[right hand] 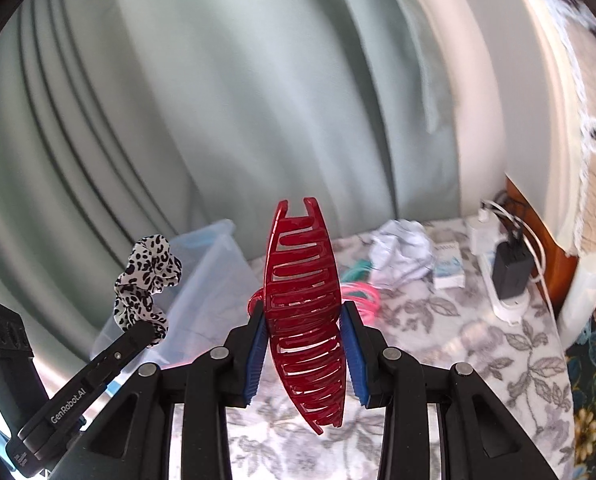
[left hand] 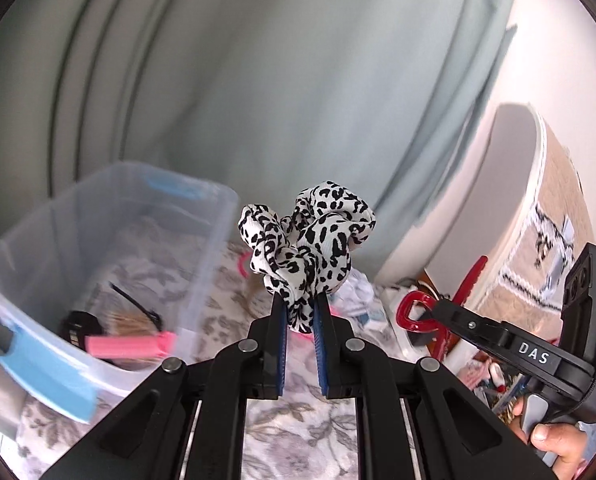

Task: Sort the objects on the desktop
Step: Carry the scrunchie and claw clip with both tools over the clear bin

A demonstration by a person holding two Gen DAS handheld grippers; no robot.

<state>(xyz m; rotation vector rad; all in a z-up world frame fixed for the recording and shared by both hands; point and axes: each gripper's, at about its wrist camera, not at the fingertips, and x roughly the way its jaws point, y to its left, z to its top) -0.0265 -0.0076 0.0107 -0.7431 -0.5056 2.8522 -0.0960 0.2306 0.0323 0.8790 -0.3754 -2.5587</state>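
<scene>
Left tongs [left hand: 301, 312] pinch black-and-white leopard-print fabric scrunchie [left hand: 310, 236], aloft beside clear plastic bin [left hand: 201, 240]. Right tongs [right hand: 304, 344] clamp red toothed plastic hair claw [right hand: 304, 300] midair. Risk: smooth claw slipping from 2 pads, missing bin.

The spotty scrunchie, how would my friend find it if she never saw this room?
Start at the clear plastic box with blue handles on the flowered cloth. Just right of it, the left gripper holds the scrunchie up in the air, pinched between its blue-padded fingers. It is the only soft white thing with black leopard spots; the right gripper's hair claw is hard, red plastic.
</scene>
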